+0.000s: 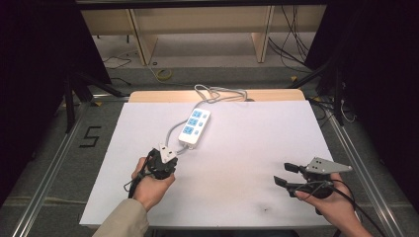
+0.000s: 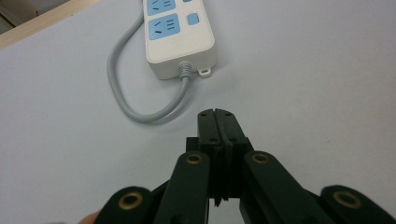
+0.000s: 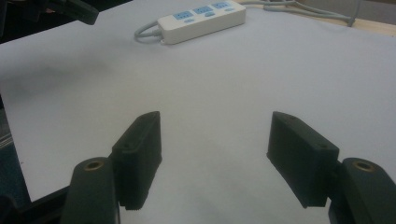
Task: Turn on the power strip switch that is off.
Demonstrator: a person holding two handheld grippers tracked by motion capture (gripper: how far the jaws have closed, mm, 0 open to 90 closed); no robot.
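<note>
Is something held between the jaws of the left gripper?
No, in the left gripper view the left gripper has its jaws shut flat against each other, short of the power strip.

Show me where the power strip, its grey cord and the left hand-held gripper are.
power strip [image 1: 194, 127], high view, on its white top face.
grey cord [image 2: 122, 100], left gripper view, on the loop beside the strip.
left hand-held gripper [image 2: 218, 115], left gripper view, at its closed tips.

High view overhead, claw views low, sharing power strip [image 1: 194, 127]
</note>
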